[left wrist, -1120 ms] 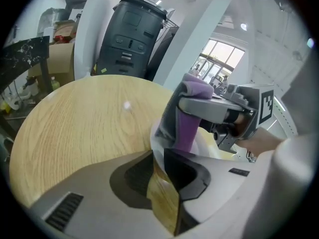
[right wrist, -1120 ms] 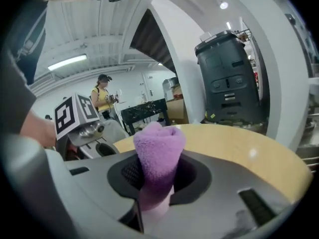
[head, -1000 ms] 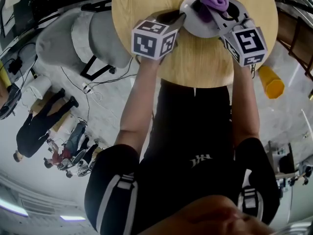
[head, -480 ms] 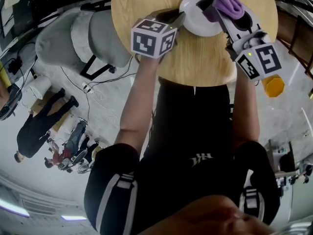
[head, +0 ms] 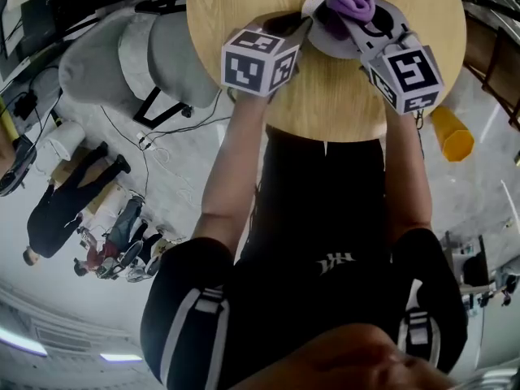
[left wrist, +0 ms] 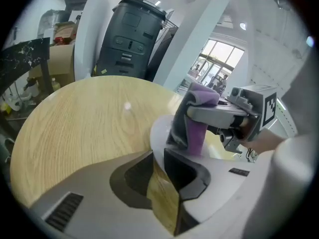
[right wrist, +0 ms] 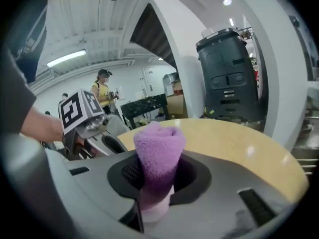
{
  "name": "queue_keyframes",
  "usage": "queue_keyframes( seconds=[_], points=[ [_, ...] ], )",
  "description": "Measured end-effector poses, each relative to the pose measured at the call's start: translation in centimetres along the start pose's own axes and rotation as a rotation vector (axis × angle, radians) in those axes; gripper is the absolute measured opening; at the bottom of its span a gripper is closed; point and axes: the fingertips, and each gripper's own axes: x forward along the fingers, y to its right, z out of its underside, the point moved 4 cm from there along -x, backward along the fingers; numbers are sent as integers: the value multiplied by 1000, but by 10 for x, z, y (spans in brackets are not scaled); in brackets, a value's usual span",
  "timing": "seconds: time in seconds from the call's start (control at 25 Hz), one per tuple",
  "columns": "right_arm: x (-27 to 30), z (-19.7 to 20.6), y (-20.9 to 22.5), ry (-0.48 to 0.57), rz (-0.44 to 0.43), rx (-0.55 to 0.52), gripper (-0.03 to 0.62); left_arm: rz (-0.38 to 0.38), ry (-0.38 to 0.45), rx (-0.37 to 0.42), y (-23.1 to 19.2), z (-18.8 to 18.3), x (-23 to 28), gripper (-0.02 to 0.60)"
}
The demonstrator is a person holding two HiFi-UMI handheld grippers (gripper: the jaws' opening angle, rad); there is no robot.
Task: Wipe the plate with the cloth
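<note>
A white plate [head: 325, 44] lies at the far side of a round wooden table [head: 236, 6]. My right gripper [head: 341, 15] is shut on a rolled purple cloth [head: 351, 0] and holds it down on the plate's middle. In the right gripper view the cloth [right wrist: 157, 158] stands upright between the jaws and hides most of the plate. My left gripper [head: 302, 26] sits at the plate's left rim with its jaws closed on that edge. The left gripper view shows the plate [left wrist: 158, 133] just past the jaws, with the cloth [left wrist: 197, 121] on it.
A grey padded chair [head: 130, 55] stands left of the table. A yellow object [head: 451, 135] is on the floor at the right, and cables run under the chair. A tall dark machine [left wrist: 129, 39] stands beyond the table. People stand in the background.
The right gripper swept the cloth to the plate's right edge, then back left to the middle. The left gripper has stayed at the rim.
</note>
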Motion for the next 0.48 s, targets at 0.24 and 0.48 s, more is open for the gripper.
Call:
queue_keyframes(
  seconds=[0.24, 0.48],
  points=[
    [-51, 18, 46, -41, 138, -60, 97, 7, -2, 3, 4, 1, 3, 80],
    [-69, 4, 42, 1, 161, -23, 95, 6, 5, 3, 5, -1, 1, 80]
  ],
)
